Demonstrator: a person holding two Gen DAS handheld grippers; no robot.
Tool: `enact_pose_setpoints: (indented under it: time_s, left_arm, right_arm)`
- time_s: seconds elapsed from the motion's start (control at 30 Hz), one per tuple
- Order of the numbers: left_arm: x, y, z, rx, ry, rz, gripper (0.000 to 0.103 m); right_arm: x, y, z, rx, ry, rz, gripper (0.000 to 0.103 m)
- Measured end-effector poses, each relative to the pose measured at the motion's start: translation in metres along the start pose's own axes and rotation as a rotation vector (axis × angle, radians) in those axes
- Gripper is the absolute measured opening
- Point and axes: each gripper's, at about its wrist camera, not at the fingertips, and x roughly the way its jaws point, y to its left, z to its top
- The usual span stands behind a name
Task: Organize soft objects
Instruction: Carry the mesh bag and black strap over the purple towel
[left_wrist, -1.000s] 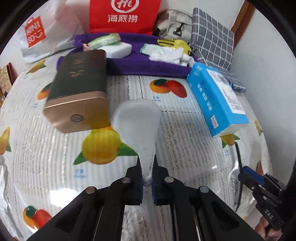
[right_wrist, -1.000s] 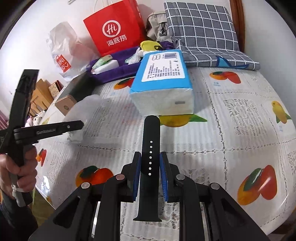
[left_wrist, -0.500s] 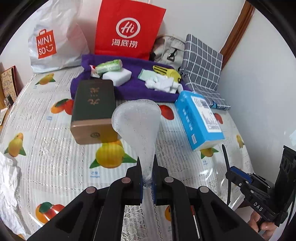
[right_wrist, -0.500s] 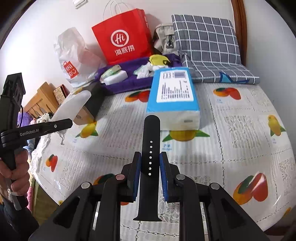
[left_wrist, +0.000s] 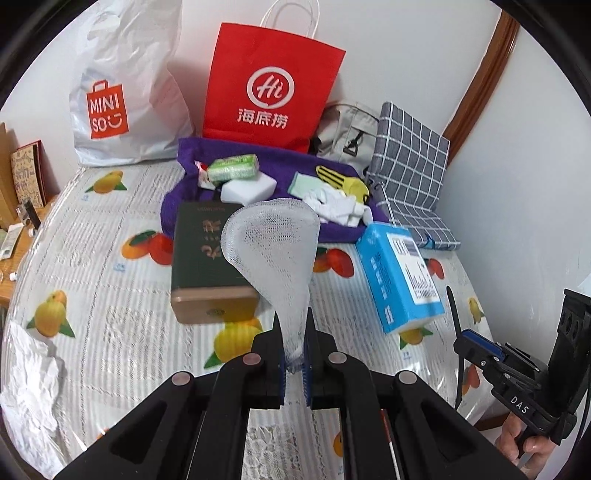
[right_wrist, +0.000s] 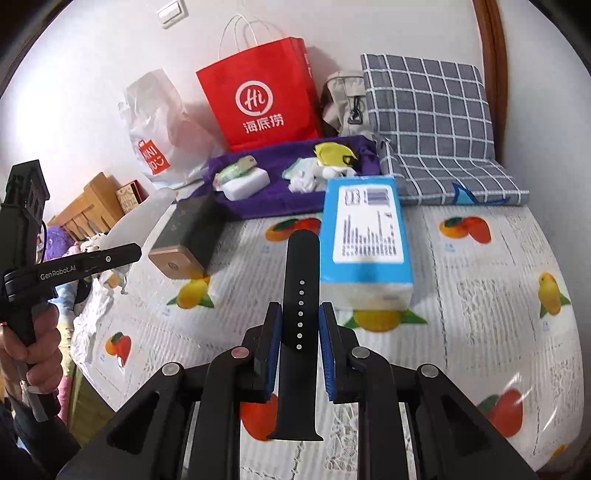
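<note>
Two hand-held grippers are loaded at this moment, one thing in each. The left hand-held gripper (left_wrist: 294, 363) is pressed almost together on the narrow end of a white foam net sleeve (left_wrist: 271, 251), which widens like a funnel ahead of the fingers and hangs free above the tabletop (left_wrist: 110, 295). Only a thin, crushed part of the sleeve sits between the pads, so the sleeve may slide out or tear if the hand swings fast. Its wide mouth could also catch on the green and gold box (left_wrist: 207, 266) that lies just beyond and a little to the left of the fingers.

The right hand-held gripper (right_wrist: 297, 345) pinches a black watch strap (right_wrist: 299, 325) across its width; the strap runs along the fingers, with its rounded end ahead and its flared end behind the pads. The grip is on a smooth, bending band, so the strap may turn or droop in the pads. It could also strike the blue tissue pack (right_wrist: 365, 236) just ahead to the right.

Both hand-held grippers point forward and downward, well above the tabletop. Farther ahead, the purple cloth (left_wrist: 273, 162) already carries several small soft things and looks like the probable goal. The person's left hand (right_wrist: 33, 350) grips its handle at the left edge of the right view.
</note>
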Motion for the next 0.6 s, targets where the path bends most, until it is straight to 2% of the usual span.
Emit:
enact_pose_setpoints:
  time_s: [0.6]
  left_arm:
    - [0.028, 0.012, 0.064, -0.001, -0.003, 0.035, 0.007]
  right_arm:
    - [0.03, 0.005, 0.09, -0.022, -0.067, 0.044, 0.02]
